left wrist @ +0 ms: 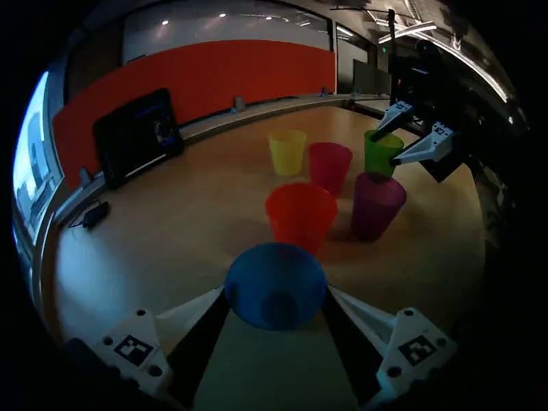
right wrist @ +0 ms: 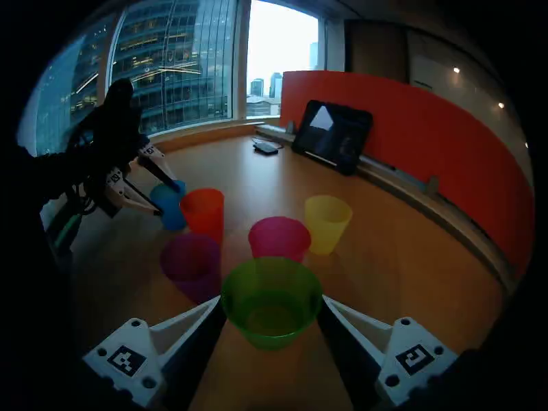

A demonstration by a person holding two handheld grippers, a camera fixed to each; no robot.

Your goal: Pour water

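My left gripper (left wrist: 276, 291) is shut on a blue cup (left wrist: 276, 274), held upright just above the wooden table (left wrist: 171, 226). In front of it stand an orange cup (left wrist: 301, 216), a purple cup (left wrist: 377, 203), a pink cup (left wrist: 329, 166) and a yellow cup (left wrist: 287, 151). Beyond them, my right gripper (left wrist: 383, 149) is shut on a green cup (left wrist: 379, 156). In the right gripper view the green cup (right wrist: 272, 301) sits upright between the right gripper's (right wrist: 272, 305) fingers, and the left gripper (right wrist: 169, 198) grips the blue cup (right wrist: 167, 205) beside the orange cup (right wrist: 203, 212).
A dark tablet (left wrist: 137, 133) leans against the ledge under the orange wall, with a small plug and cable (left wrist: 92, 214) on the table's left side. The purple (right wrist: 191, 266), pink (right wrist: 279, 238) and yellow (right wrist: 327, 222) cups stand clustered mid-table. Large windows lie behind the person's arm (right wrist: 103, 151).
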